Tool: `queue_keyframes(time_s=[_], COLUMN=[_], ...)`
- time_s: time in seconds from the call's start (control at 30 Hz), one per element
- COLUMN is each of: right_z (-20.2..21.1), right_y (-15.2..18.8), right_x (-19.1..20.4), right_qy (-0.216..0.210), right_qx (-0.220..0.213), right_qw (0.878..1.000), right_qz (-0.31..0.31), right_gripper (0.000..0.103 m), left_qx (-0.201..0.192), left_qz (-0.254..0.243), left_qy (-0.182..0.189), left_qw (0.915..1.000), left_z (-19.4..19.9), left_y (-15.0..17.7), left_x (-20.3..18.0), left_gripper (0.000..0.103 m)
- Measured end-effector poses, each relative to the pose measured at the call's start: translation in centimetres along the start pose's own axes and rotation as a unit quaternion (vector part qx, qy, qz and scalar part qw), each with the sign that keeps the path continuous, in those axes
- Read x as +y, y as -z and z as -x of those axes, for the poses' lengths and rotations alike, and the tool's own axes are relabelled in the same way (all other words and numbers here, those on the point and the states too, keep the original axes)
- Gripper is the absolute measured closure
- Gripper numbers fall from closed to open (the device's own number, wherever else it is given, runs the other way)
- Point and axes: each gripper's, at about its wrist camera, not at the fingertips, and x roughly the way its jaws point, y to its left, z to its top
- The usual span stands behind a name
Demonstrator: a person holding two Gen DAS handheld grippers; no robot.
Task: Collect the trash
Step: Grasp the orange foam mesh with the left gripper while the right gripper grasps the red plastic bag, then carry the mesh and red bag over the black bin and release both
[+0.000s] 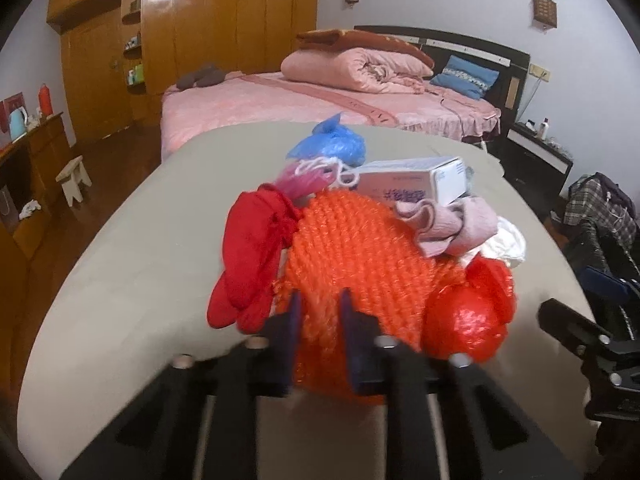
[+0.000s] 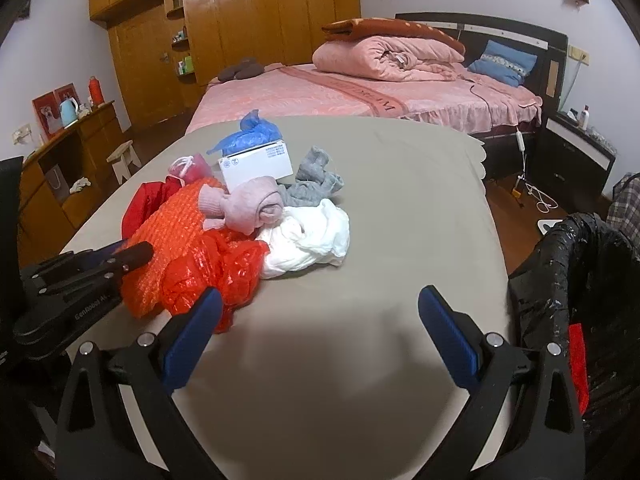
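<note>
A heap of trash lies on the beige table [image 2: 392, 184]. Its front is an orange mesh wrap [image 1: 352, 248], and my left gripper [image 1: 322, 312] is shut on its near edge. Around the wrap lie a red cloth [image 1: 248, 248], a red plastic bag [image 2: 216, 268], a pink sock [image 2: 248, 204], a white bag [image 2: 312, 240], a grey sock [image 2: 316, 180], a white box [image 2: 256, 160] and a blue bag [image 2: 252, 132]. My right gripper [image 2: 320, 300] stands open over bare table to the right of the heap, with nothing between its fingers. A black-lined trash bin [image 2: 580, 280] stands at the table's right edge.
Beyond the table is a pink bed [image 2: 360, 92] with folded quilts. A wooden wardrobe [image 2: 248, 12] lines the back wall. A small stool [image 2: 124, 160] and a dresser [image 2: 72, 160] stand to the left, and a nightstand [image 2: 580, 148] to the right.
</note>
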Motion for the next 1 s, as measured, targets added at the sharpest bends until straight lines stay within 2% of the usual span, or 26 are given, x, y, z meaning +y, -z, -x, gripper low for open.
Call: queue_keyframes(time_s=[0.2,0.57,0.77,0.87,1.0], right_z=[-0.1,-0.9,-2.9,-3.9,-3.3], right_y=[-0.2,-0.6,-0.5,-0.3,-0.3], right_x=[0.7,4.2,6.3,6.7,6.4], right_qy=[-0.013,-0.059,-0.068,-0.089,-0.099], right_qx=[0.003,0.012,0.042,0.067,0.062], right_qw=[1.000,0.998,0.996,0.993,0.992], right_qz=[0.004,0.023,0.046,0.050,0.047], right_gripper=[0.008,0.011,0.021,0.041,0.049], left_qx=[-0.019,-0.043,-0.044,-0.043,-0.043], left_qz=[0.023,0.035,0.036,0.033,0.036], left_qy=[0.008,-0.023,-0.025,-0.024,-0.022], left_qw=[0.9995,0.9982,0.9981,0.9982,0.9982], left_z=[1.6,3.9,3.6,3.5,3.5], left_y=[-0.1,-0.1,-0.4,-0.4,-0.5], left_x=[0.6,2.7,2.9,2.9,3.0], left_gripper=[0.090,0.090,0.090,0.090,0.090])
